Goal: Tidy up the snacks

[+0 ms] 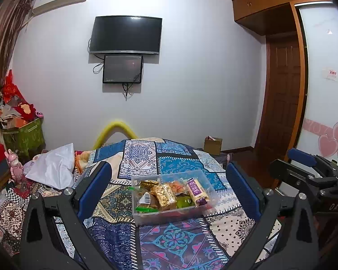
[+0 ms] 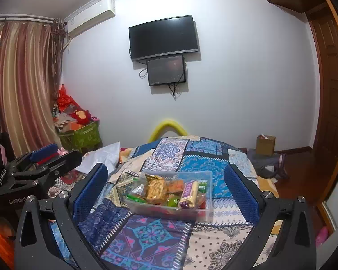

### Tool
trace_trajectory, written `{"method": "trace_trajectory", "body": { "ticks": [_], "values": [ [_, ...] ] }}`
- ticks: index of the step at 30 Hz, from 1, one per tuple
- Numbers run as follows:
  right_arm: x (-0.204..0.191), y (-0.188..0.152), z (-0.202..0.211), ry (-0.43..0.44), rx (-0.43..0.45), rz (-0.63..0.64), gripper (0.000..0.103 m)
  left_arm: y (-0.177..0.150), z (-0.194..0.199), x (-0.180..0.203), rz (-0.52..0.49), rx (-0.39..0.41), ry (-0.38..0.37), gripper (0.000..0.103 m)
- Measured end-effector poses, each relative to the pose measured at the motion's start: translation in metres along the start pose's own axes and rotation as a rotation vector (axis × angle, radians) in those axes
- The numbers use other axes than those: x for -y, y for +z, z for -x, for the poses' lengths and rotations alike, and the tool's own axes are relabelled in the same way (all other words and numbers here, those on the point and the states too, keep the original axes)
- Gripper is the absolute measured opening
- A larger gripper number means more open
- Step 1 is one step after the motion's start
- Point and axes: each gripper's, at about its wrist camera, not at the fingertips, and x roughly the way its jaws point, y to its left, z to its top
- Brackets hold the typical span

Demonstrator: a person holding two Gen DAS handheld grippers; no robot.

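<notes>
A clear plastic box [image 1: 208,181] stands on the patterned bedspread [image 1: 173,236] and holds several wrapped snacks, among them a purple and cream bar [image 1: 197,189] and a golden bag of nuts [image 1: 164,194]. The box also shows in the right wrist view [image 2: 206,176]. My left gripper [image 1: 169,186] is open and empty, held above the bed short of the box. My right gripper [image 2: 165,187] is open and empty, also short of the box. Each gripper shows at the edge of the other's view: the right one [image 1: 308,168], the left one [image 2: 47,157].
A white cloth [image 1: 54,166] lies at the bed's left edge. A green bin of clutter [image 1: 24,137] stands by the curtain. A cardboard box [image 1: 213,145] sits on the floor at the right. A wall TV [image 1: 126,34] hangs ahead; a wooden door [image 1: 281,90] is at right.
</notes>
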Motion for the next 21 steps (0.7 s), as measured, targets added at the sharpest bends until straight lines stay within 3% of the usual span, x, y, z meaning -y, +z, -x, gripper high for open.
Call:
{"method": "trace_trajectory", "body": {
  "ticks": [21],
  "values": [
    [-0.0008,0.0001,0.0000,-0.001,-0.001,-0.001,0.103,-0.0025,-0.0036,0.0006,-0.002,-0.005,-0.005,0.102]
  ]
}}
